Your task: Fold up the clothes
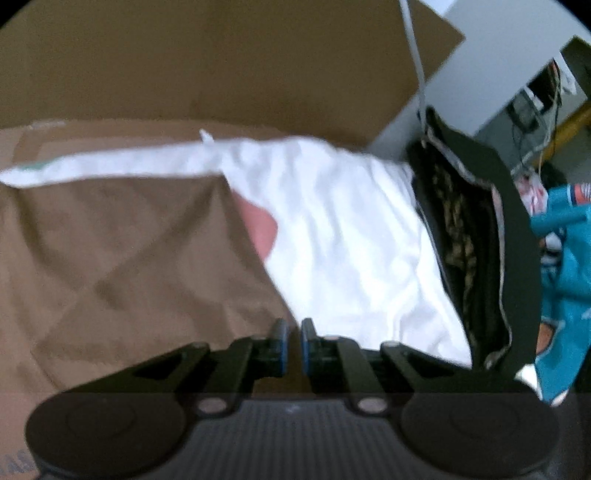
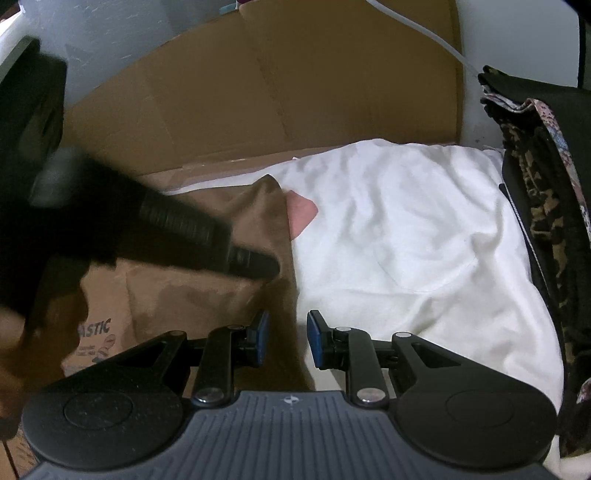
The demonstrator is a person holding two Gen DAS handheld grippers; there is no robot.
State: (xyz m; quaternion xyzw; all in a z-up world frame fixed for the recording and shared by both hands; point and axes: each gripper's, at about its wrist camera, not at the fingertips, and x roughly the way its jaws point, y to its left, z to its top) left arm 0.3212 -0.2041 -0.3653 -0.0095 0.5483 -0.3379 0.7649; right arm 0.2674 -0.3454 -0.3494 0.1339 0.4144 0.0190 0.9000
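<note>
The brown cloth (image 2: 207,266) lies spread flat on the cardboard sheet (image 2: 103,332) that covers the work surface, taking up its left half. Its right edge meets the white cloth (image 2: 406,240), which covers the right half and runs up to the back edge. Where the 2 meet, a small pink patch (image 2: 301,214) shows from under the brown cloth's raised corner; what it is cannot be told.

A 2nd piece of cardboard (image 2: 295,85) stands upright along the back edge like a wall, with a pale wall behind it and a white cable (image 2: 417,26) hanging in front. At the right edge sits a dark pile of patterned fabric (image 2: 543,206), touching the white cloth. Beyond it, in the left wrist view, lies a teal garment (image 1: 569,266), with a cluttered corner of the room further off.

The left gripper (image 1: 294,332) has its tongs together with only a thin slit between them, over the seam of the brown and white cloths; whether cloth is pinched there cannot be told. In the right wrist view it reaches in from the left and its tip rests on the brown cloth near that edge. The right gripper (image 2: 286,336) has its tongs apart, straddling a fold of the brown cloth's right edge without pressing on it.

The brown cloth is creased with faint diagonal folds.
</note>
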